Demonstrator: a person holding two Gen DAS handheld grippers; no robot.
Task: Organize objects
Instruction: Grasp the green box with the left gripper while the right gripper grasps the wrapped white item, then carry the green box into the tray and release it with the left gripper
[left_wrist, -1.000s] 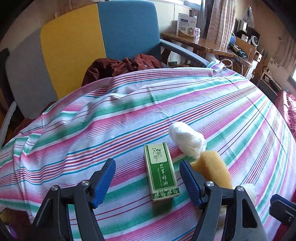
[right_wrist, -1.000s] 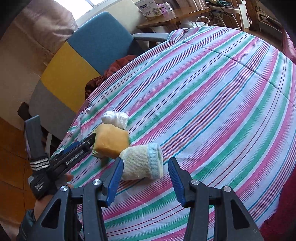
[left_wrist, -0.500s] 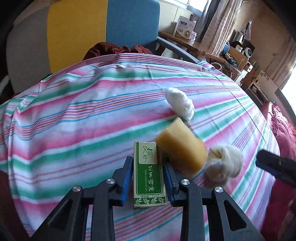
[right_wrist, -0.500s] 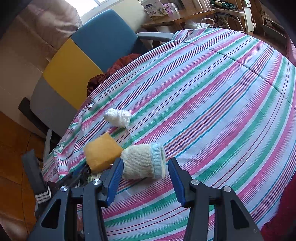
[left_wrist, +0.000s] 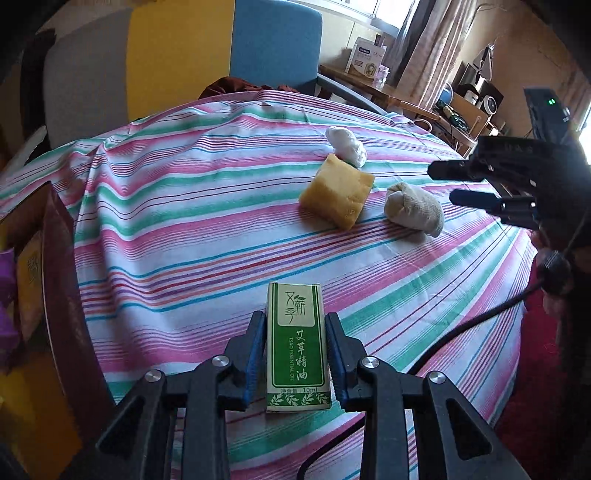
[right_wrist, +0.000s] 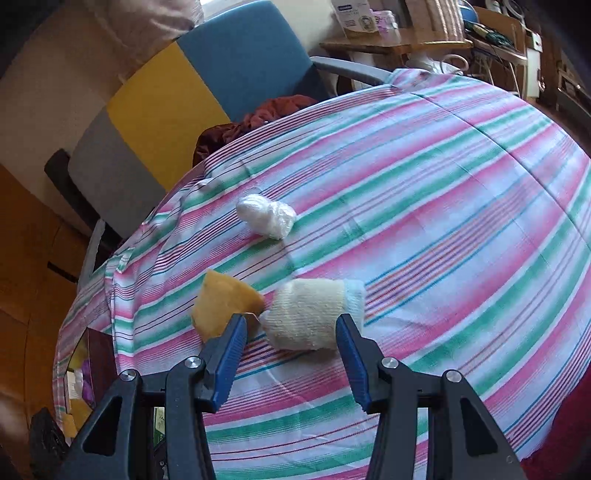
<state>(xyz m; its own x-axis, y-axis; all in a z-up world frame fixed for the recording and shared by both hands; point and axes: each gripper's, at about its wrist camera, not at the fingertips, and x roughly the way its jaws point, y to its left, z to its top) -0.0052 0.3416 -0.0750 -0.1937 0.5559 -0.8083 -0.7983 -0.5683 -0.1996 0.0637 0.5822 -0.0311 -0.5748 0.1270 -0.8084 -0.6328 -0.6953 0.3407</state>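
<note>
- While the left gripper (left_wrist: 295, 328) is clamped on the green box (left_wrist: 296, 347), the box stands between its blue pads above the striped cloth (left_wrist: 184, 236).
- The box is near the cloth's close edge, well apart from the other things.
- A dark red box (left_wrist: 55, 295) sits open at the left, off the cloth's edge.
- The right gripper (right_wrist: 291, 332) has its jaws apart, one on each side of the rolled sock (right_wrist: 314, 314). The pads do not press on it.
- The yellow sponge (right_wrist: 221, 306) lies just beside the sock, to its left.
- The white bundle (right_wrist: 266, 216) lies farther back on the cloth.
- A blue, yellow and grey chair (right_wrist: 166, 103) is behind the cloth.
</note>
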